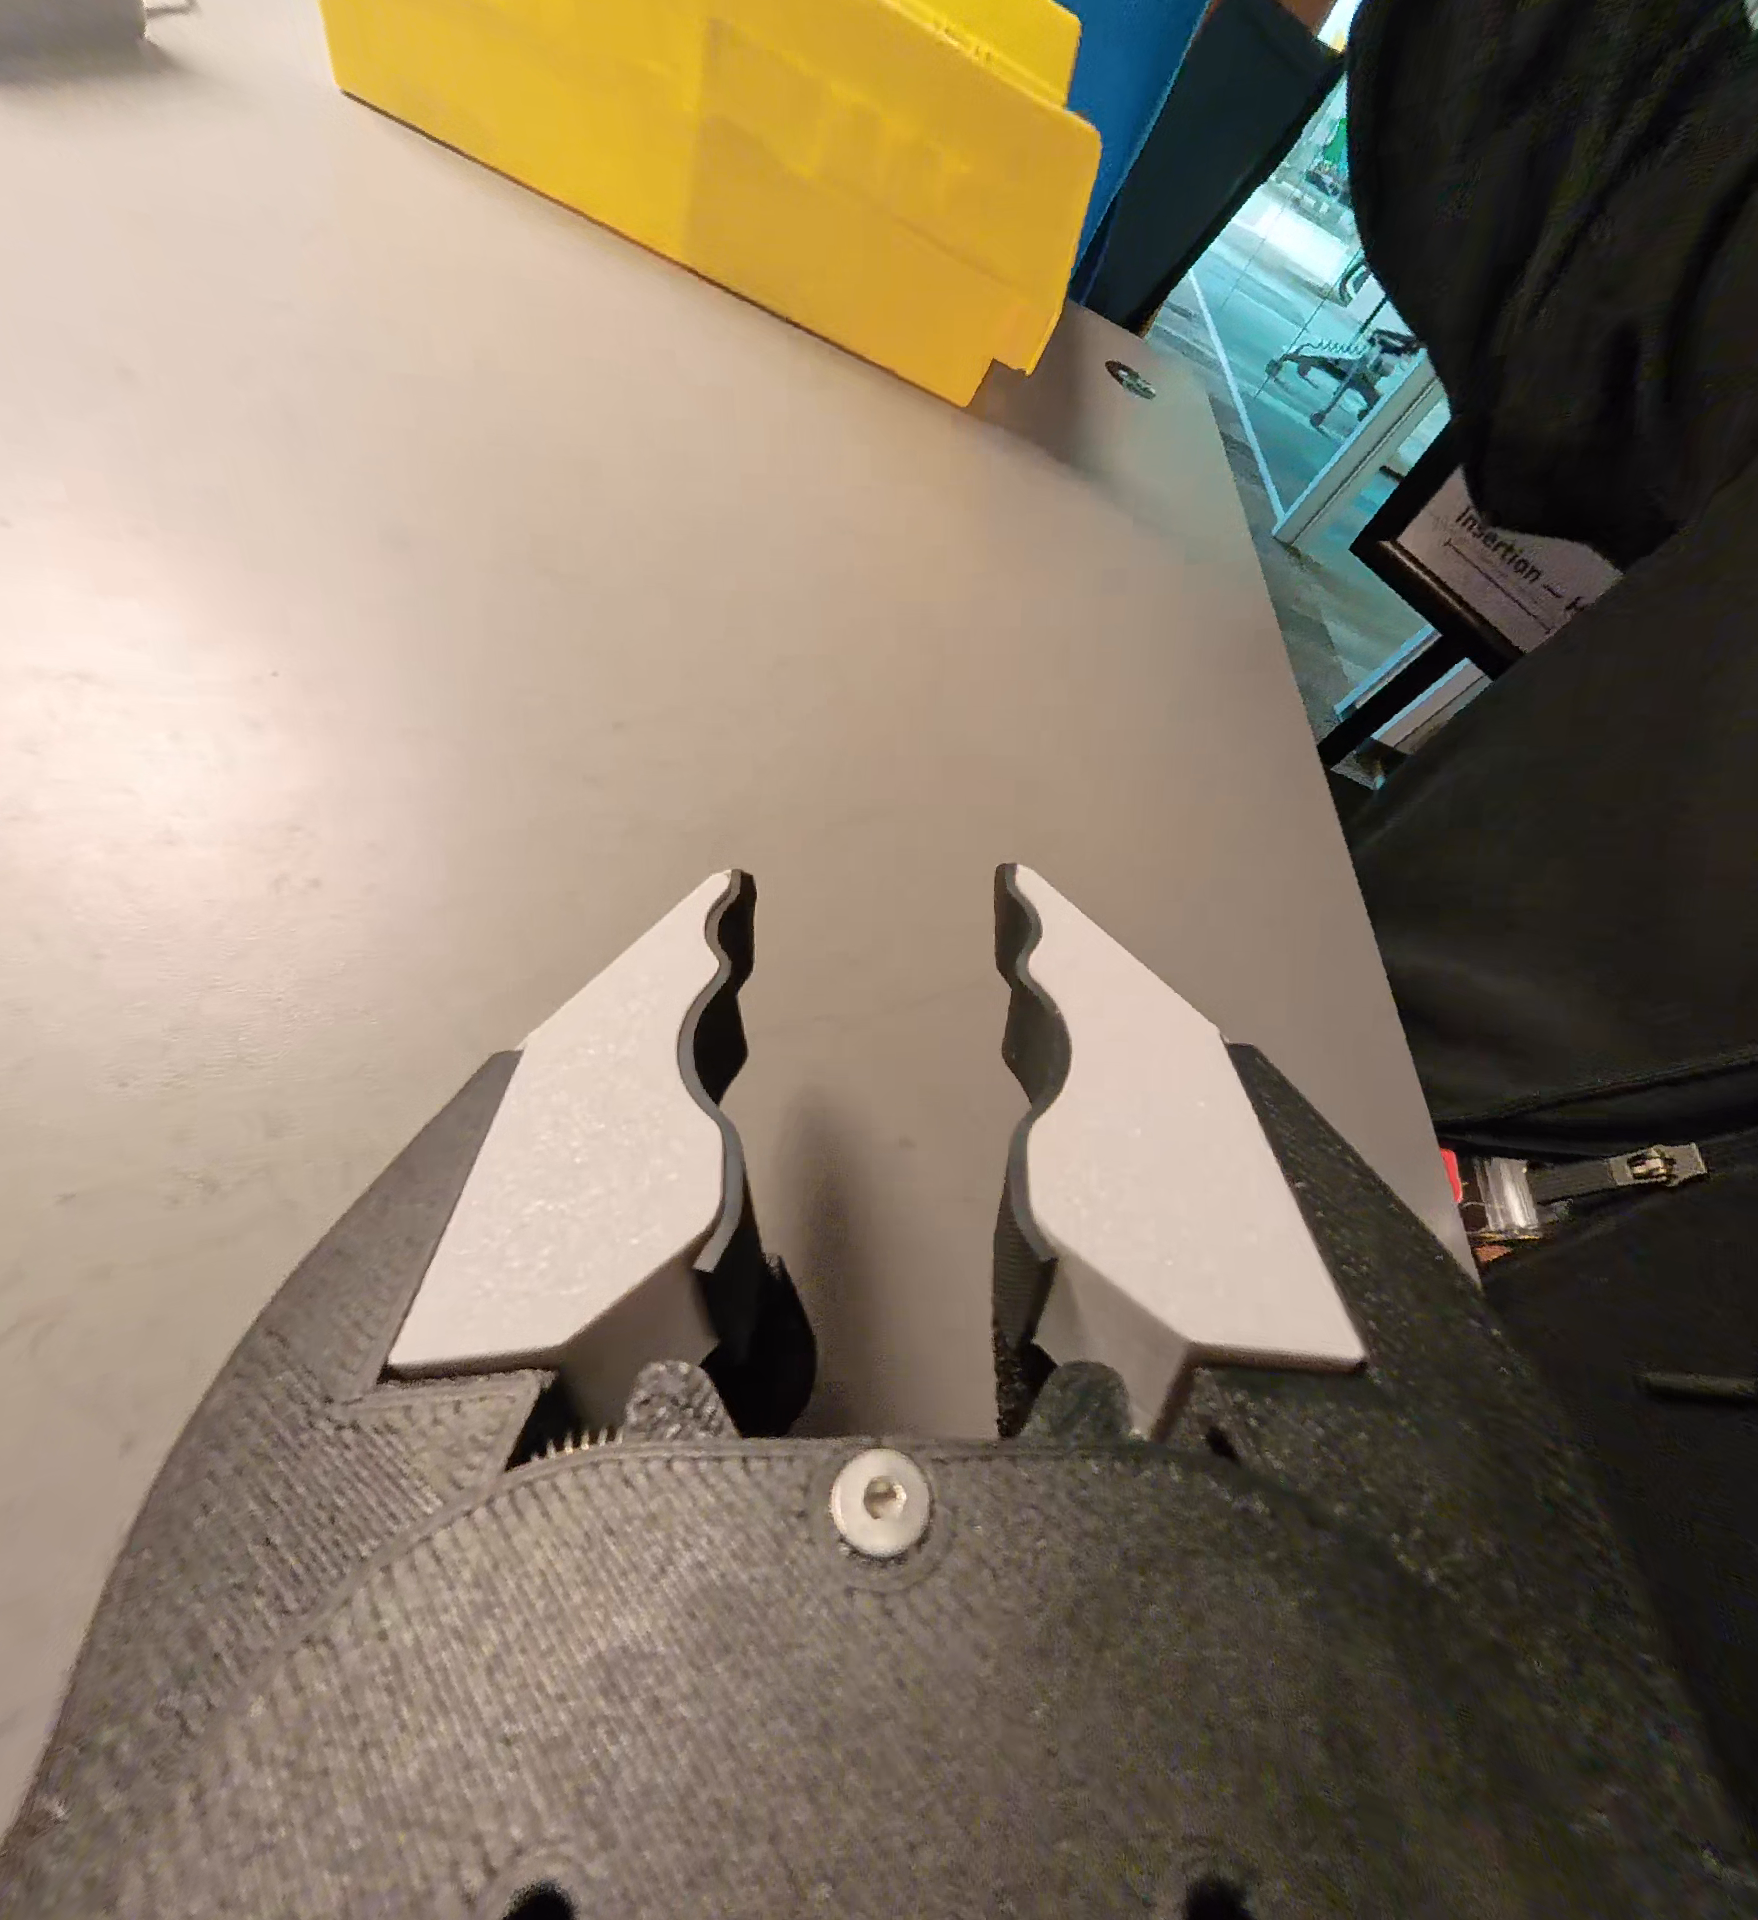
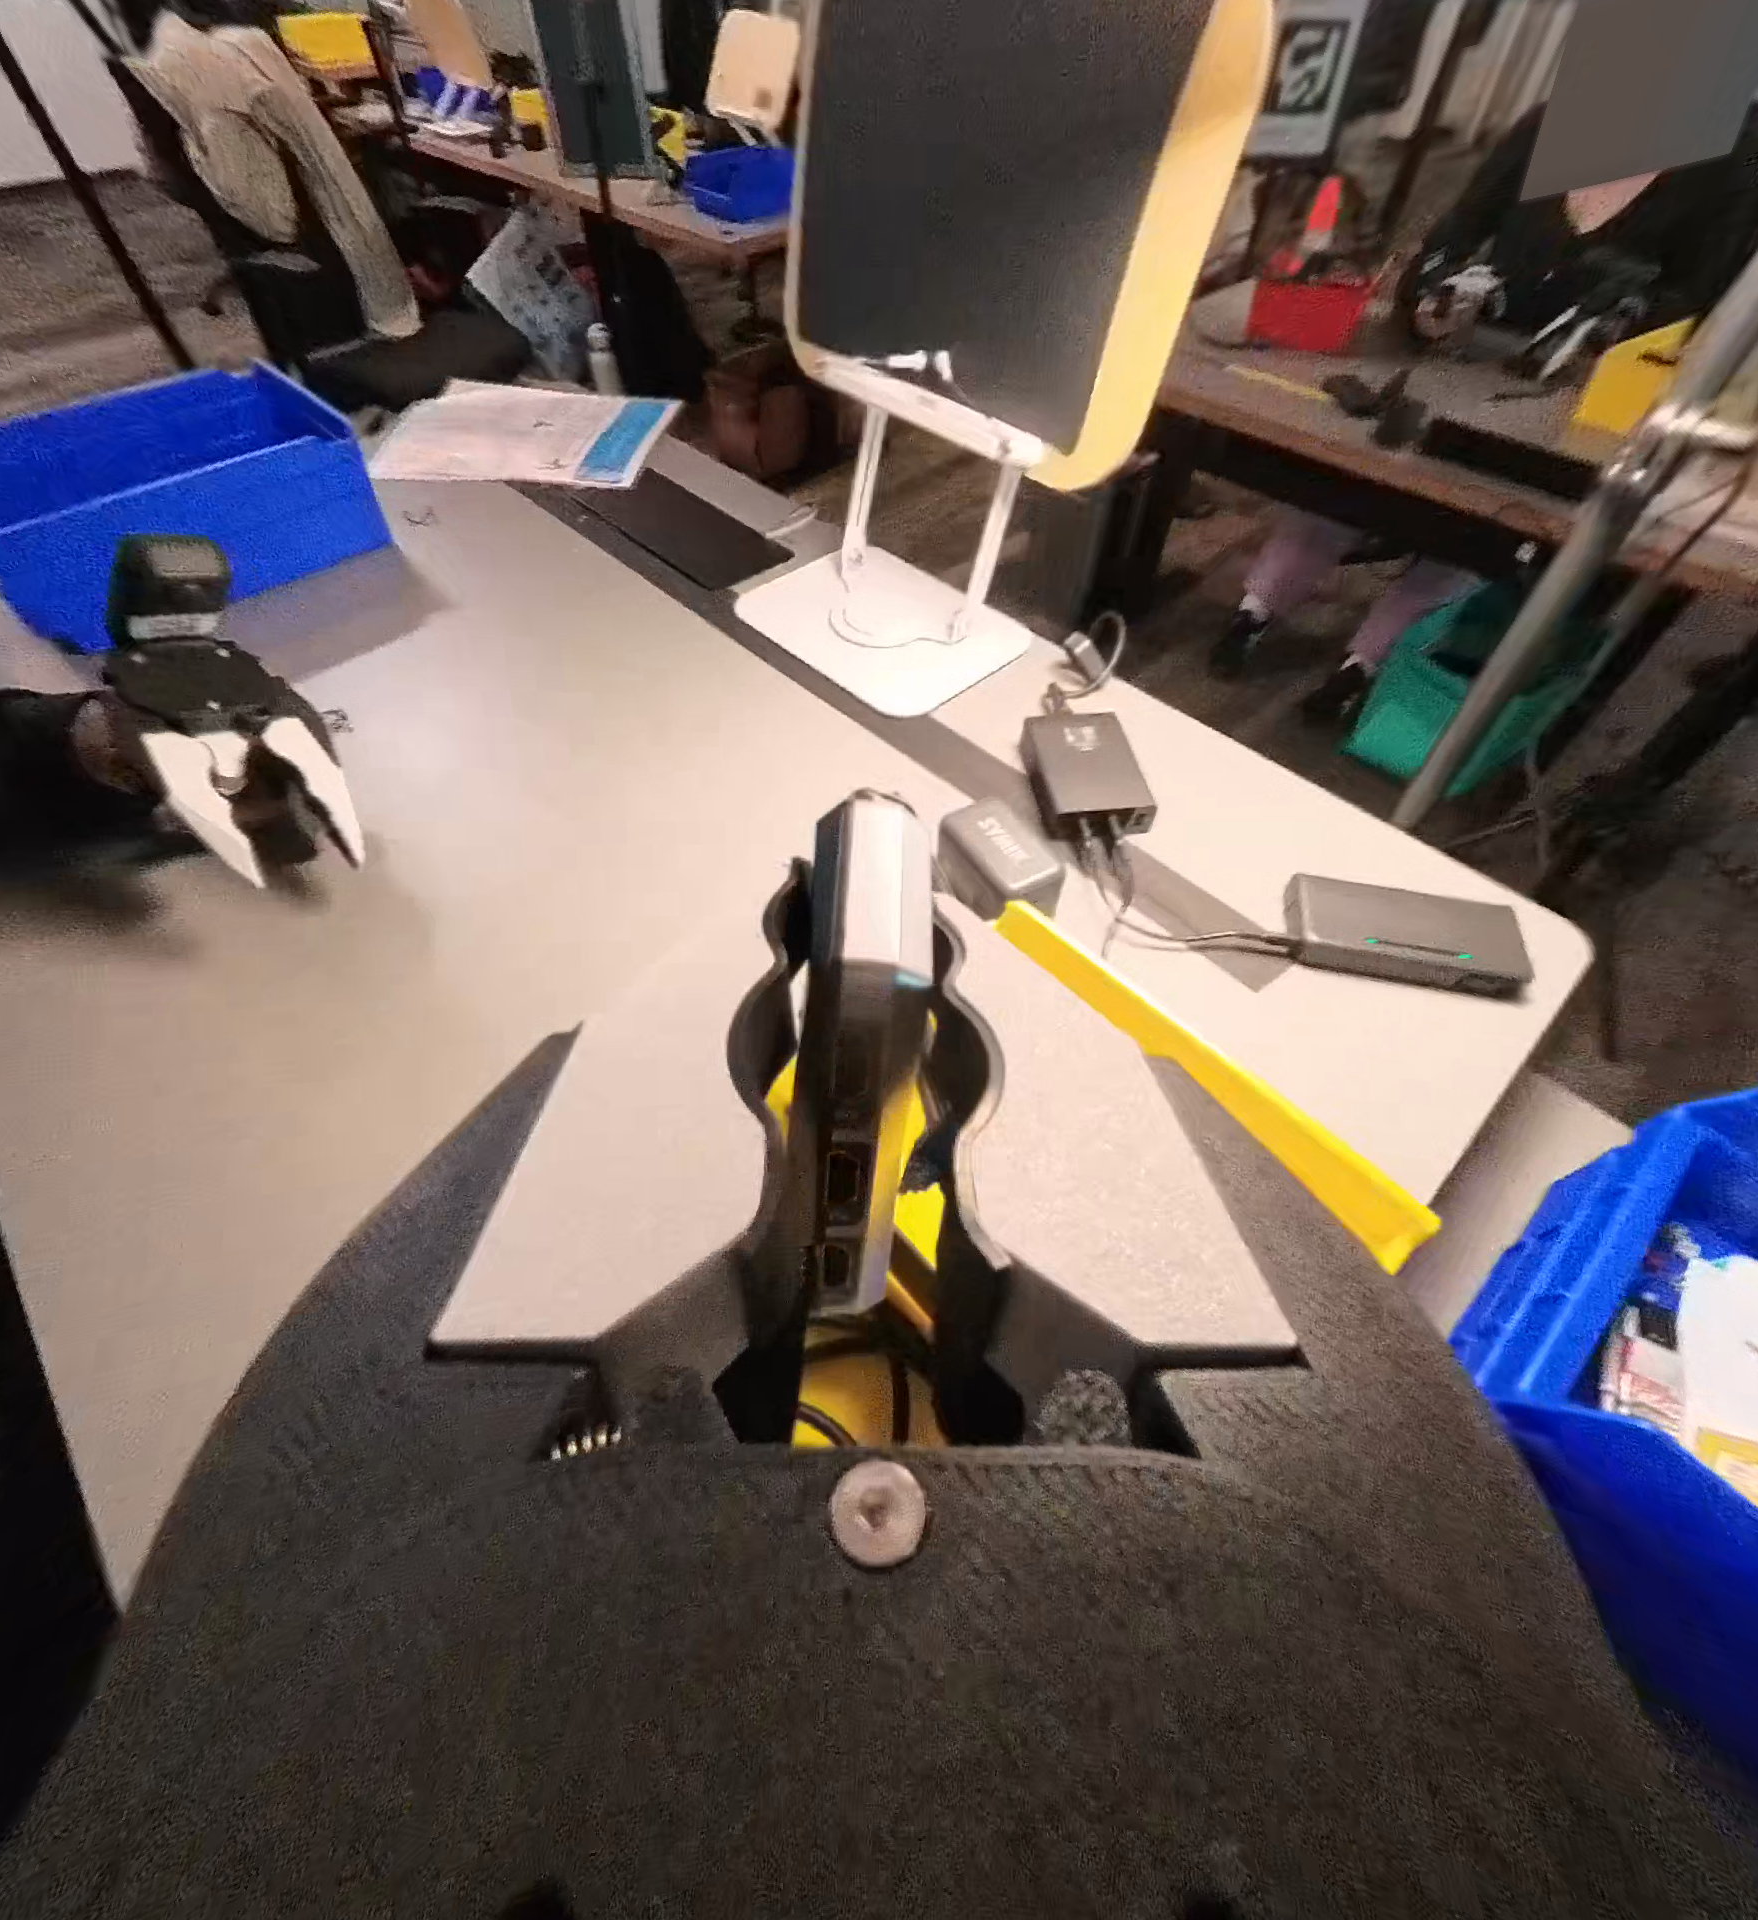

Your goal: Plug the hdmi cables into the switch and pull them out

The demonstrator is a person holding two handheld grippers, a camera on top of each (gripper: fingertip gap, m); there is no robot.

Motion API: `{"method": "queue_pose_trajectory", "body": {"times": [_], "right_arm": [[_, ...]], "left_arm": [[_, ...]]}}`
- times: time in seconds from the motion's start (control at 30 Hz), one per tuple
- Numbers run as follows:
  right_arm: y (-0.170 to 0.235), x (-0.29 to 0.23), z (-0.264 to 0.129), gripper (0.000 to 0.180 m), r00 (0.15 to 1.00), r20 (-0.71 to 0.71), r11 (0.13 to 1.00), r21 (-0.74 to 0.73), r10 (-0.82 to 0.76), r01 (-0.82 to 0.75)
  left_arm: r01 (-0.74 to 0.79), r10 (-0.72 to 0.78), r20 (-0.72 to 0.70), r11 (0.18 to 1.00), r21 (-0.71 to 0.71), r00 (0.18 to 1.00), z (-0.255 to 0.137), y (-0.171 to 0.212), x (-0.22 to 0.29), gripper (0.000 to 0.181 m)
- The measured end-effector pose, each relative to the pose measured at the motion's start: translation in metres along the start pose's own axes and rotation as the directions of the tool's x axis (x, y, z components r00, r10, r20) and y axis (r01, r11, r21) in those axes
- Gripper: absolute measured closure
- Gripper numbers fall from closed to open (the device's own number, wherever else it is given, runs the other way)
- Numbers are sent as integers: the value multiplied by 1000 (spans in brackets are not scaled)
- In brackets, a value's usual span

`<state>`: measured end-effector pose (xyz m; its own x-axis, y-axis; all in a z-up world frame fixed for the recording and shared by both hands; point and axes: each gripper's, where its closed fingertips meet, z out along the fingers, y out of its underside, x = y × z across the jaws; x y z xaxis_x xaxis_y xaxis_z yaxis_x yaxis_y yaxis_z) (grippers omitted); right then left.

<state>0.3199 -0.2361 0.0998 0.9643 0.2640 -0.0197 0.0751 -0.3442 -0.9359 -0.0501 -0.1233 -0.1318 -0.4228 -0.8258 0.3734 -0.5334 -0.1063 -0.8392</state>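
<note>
My right gripper (image 2: 867, 906) is shut on the HDMI switch (image 2: 870, 997), a grey and black box held on edge. Two of its ports (image 2: 844, 1179) face the camera and are empty. It hangs above a yellow bin (image 2: 1218, 1081). Black cable (image 2: 854, 1382) shows in that bin below the fingers; its plugs are hidden. My left gripper (image 1: 873, 883) is open and empty, low over the grey table (image 1: 335, 623). It also shows at the left of the right wrist view (image 2: 303, 868). The yellow bin (image 1: 750, 177) lies ahead of it.
A blue bin (image 2: 168, 478) stands at the far left and another blue bin (image 2: 1664, 1351) with papers at the near right. A tablet stand (image 2: 885, 623), a black charger (image 2: 1088, 764), a grey box (image 2: 1000, 857) and a power bank (image 2: 1410, 940) sit along the far edge. A person in black (image 1: 1633, 935) is beside the table. Across from one pair of fingers to the other is roughly 45 cm.
</note>
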Motion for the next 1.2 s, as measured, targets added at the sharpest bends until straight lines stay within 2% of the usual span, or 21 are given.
{"method": "queue_pose_trajectory", "body": {"times": [0.17,0.33,0.6,0.67,0.73,0.9,0.93,1.07,1.2], "right_arm": [[49,52,23,160,996,53,992,-102,74,-68],[100,89,51,160,994,-19,960,-258,112,-113],[138,118,80,157,973,-154,896,-386,172,-220],[150,127,83,149,968,-216,875,-436,125,-210],[163,134,82,132,964,-264,841,-514,32,-168],[152,136,71,98,939,-296,815,-579,-174,-32],[147,134,68,95,935,-299,820,-573,-190,-16],[125,117,57,96,917,-331,855,-518,-223,21],[88,54,68,104,927,-304,920,-382,-218,91]], "left_arm": [[20,-20,-9,1000,3,1000,1,-2,-2,134],[44,-44,-10,999,11,999,1,-3,-5,134],[99,-98,-39,995,18,994,0,-4,-7,134],[97,-96,-40,995,19,995,0,-4,-7,134],[94,-93,-40,995,22,995,-1,-5,-6,134],[86,-85,-36,996,36,996,-2,-6,-6,134],[83,-81,-32,996,42,996,-3,-7,-6,134],[70,-70,-5,996,62,998,-4,-9,-9,128],[43,-50,42,987,158,998,-9,-24,-12,122]]}}
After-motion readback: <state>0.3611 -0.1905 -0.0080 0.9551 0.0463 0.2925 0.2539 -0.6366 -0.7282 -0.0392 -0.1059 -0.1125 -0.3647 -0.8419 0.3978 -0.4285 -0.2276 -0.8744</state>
